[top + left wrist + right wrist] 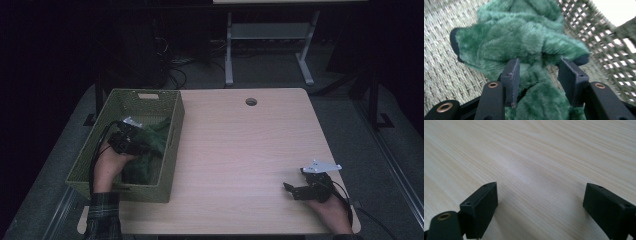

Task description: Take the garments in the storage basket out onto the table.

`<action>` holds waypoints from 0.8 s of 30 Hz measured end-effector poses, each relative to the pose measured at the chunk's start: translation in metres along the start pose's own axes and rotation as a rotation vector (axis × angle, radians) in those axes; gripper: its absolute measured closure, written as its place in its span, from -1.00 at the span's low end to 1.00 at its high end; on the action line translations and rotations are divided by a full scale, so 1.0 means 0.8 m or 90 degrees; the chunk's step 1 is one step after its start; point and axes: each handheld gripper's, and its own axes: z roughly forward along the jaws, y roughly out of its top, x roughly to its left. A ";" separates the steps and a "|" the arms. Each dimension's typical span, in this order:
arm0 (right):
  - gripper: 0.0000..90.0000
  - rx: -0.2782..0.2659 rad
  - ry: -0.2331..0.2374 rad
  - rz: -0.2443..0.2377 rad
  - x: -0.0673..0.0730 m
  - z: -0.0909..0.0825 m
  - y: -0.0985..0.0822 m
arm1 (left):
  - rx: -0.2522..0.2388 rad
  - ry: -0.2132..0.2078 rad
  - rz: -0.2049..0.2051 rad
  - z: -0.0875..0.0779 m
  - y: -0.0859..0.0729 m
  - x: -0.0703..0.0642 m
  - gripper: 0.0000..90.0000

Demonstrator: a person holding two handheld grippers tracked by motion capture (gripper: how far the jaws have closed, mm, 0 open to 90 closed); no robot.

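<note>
Your left gripper [131,141] reaches down into the green woven basket [170,150] — jaws half-spread astride the green plush cloth [524,42], grip uncertain; right gripper [295,190] rests wide open on the table [240,150].

A light wood-grain table [235,150] with rounded corners is carrying the scene. A round cable hole [251,101] is sitting near the middle of its far edge. A green woven basket [172,150] is standing directly on the table, occupying the left side from the far-left corner toward the near-left corner and overhanging the left edge. The remaining tabletop is showing bare wood.
</note>
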 end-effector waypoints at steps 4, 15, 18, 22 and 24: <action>-0.73 0.000 0.000 0.001 0.000 0.000 0.000 | 0.016 -0.001 -0.004 0.010 -0.001 0.002 0.05; -0.73 0.000 0.000 -0.001 0.000 0.000 0.000 | 0.077 0.007 -0.004 0.035 -0.003 0.006 -0.02; -0.73 0.000 0.000 0.000 0.000 0.000 0.000 | 0.087 0.003 -0.003 0.039 -0.004 0.007 0.01; -0.73 0.000 0.000 0.000 0.000 0.000 0.000 | 0.102 -0.008 -0.005 0.041 -0.005 0.007 0.39; -0.73 0.000 0.000 0.001 0.000 0.000 0.000 | 0.105 -0.012 -0.007 0.040 -0.005 0.007 0.47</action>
